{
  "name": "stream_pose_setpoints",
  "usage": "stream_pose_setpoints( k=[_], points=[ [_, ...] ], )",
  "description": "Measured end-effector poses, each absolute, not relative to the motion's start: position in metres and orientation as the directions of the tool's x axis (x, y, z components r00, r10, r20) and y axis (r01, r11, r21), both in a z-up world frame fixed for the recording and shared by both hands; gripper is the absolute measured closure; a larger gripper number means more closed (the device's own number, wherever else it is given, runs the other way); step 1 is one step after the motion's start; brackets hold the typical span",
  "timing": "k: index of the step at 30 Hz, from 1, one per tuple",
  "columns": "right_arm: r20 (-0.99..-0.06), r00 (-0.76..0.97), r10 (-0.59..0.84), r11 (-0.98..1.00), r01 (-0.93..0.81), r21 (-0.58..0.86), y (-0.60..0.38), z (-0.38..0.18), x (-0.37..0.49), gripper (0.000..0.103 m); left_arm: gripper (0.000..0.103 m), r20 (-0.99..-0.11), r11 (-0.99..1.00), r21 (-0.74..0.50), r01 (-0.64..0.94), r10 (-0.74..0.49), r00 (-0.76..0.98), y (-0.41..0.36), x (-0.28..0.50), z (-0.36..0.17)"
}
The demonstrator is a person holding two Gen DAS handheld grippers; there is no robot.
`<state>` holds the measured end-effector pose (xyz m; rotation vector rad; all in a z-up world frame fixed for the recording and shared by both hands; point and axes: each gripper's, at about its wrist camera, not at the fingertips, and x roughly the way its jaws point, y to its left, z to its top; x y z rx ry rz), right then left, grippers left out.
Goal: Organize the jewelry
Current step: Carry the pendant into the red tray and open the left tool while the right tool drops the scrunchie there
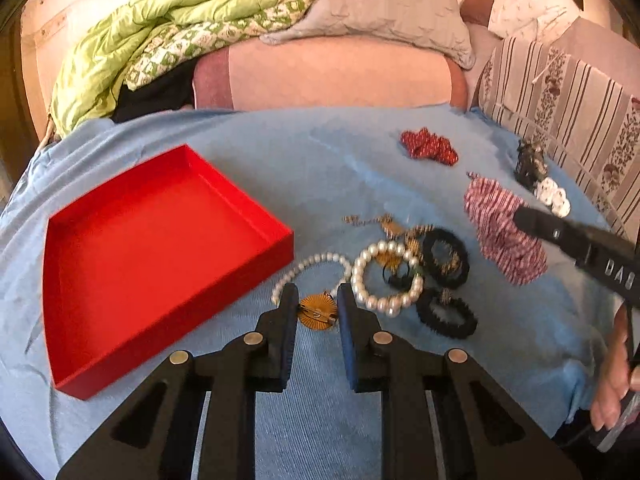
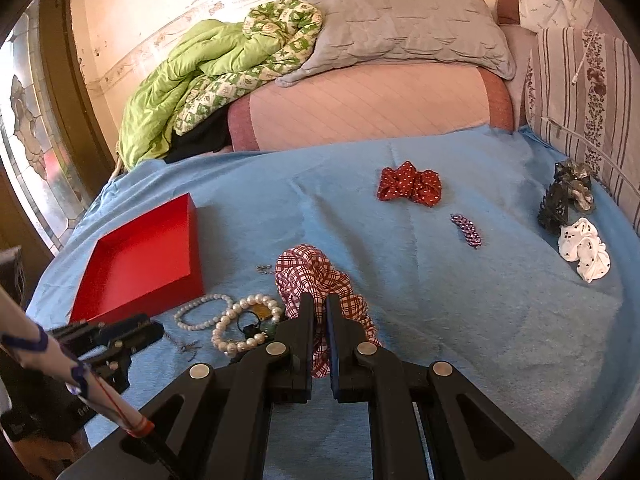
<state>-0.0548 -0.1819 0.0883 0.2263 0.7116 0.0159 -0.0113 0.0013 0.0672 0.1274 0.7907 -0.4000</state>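
- Left wrist view: red box [image 1: 160, 256] sits open on the blue blanket [image 1: 280, 152], left of the jewelry pile; nothing in it.
- Left gripper [image 1: 318, 300] low over the blanket, fingers spread apart, a gold round brooch [image 1: 318, 314] lying between the tips; cannot tell if they touch it, nothing clenched.
- Just right of the brooch: big pearl bracelet [image 1: 386, 278] in a ring, thinner pearl strand [image 1: 308, 270] curving to its left, near the box corner.
- Two black hair ties [image 1: 446, 260] beside the pearls, tangled gold chain bits [image 1: 384, 224] behind them.
- Plaid scrunchie [image 1: 502, 232], red-white check, to the right, right gripper's black finger lying over it.
- Red dotted scrunchie [image 1: 430, 148] farther back, well apart from the pile.
- Right wrist view: right gripper [image 2: 320, 308] nearly closed, pinching a fold of the plaid scrunchie [image 2: 316, 276] between its pads.
- Red box [image 2: 144, 260] at left, bare inside.
- Pearl bracelet [image 2: 248, 322] and pearl strand [image 2: 202, 312] just left of the gripper, near the box front.
- Left gripper [image 2: 132, 332] seen at lower left, blurred.
- Red dotted scrunchie [image 2: 410, 186] mid-blanket; small purple chain piece [image 2: 466, 230] right of it.
- White dotted scrunchie [image 2: 584, 254] and dark claw clip [image 2: 556, 206] near the right edge by a striped pillow [image 2: 580, 88].
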Motion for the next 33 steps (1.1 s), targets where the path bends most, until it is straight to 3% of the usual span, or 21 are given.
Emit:
stream_pose_setpoints(
  k=[19,25,33],
  points=[
    [-0.606,0.752,0.258,0.951,-0.088,0.296,-0.126,0.142,-0.016,0.096,0.084,-0.56,0.959,-0.132,0.252,-0.282,0.779,0.087,0.049,0.169],
    [-0.61,0.714,0.345,0.931,-0.174,0.322,-0.088,0.152,0.01,0.096,0.084,-0.586,0.977,-0.153,0.146,-0.209,0.783,0.134,0.079,0.165],
    [-0.665,0.613,0.426,0.903,-0.24,0.356,-0.027,0.135,0.067,0.096,0.084,-0.68,0.988,-0.149,0.039,-0.131,0.721,0.174,0.121,0.114]
  ],
)
